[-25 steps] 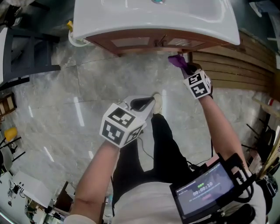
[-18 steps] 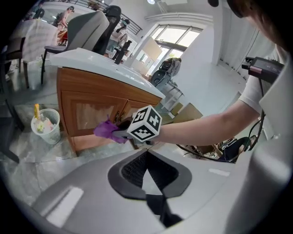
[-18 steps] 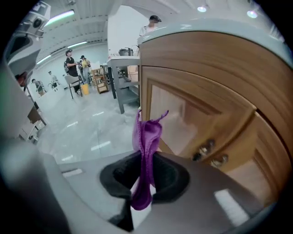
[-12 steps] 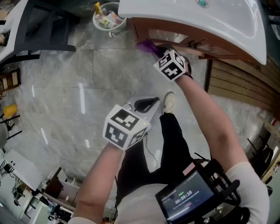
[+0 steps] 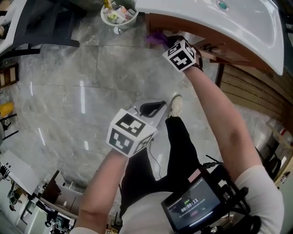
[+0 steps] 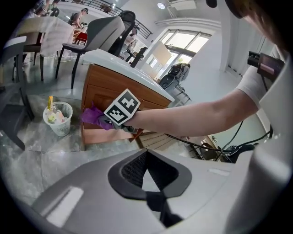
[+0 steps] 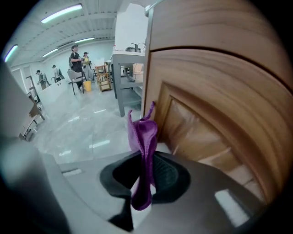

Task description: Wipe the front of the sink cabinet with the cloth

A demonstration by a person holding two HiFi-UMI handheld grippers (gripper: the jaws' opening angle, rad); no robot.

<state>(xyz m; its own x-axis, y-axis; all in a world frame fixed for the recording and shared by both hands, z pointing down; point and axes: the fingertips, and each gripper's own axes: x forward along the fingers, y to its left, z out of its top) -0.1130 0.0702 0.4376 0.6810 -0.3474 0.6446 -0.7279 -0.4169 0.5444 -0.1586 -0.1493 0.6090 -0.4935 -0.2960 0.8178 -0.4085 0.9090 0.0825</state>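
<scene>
A purple cloth (image 7: 143, 137) hangs pinched in my right gripper (image 7: 144, 176), which is shut on it. Its upper end stands right by the left edge of the wooden sink cabinet front (image 7: 201, 128); whether it touches the wood I cannot tell. From the head view, the right gripper (image 5: 167, 42) is up under the white sink (image 5: 229, 20), the cloth (image 5: 154, 37) poking out to its left. My left gripper (image 5: 153, 108) hangs shut and empty over the floor, well back from the cabinet. The left gripper view shows its jaws (image 6: 149, 180) and, beyond them, the cloth (image 6: 93, 117) against the cabinet (image 6: 98, 87).
A white waste basket (image 5: 119, 13) with rubbish stands on the marble floor just left of the cabinet. Wooden slats (image 5: 247, 87) run along the right. The person's shoe (image 5: 175, 105) and dark trouser leg are below the cabinet. Chairs and a table (image 6: 41, 36) stand at far left.
The right gripper has carried the cloth leftward along the cabinet front, from near its right side to its left end. The left gripper has stayed where it was.
</scene>
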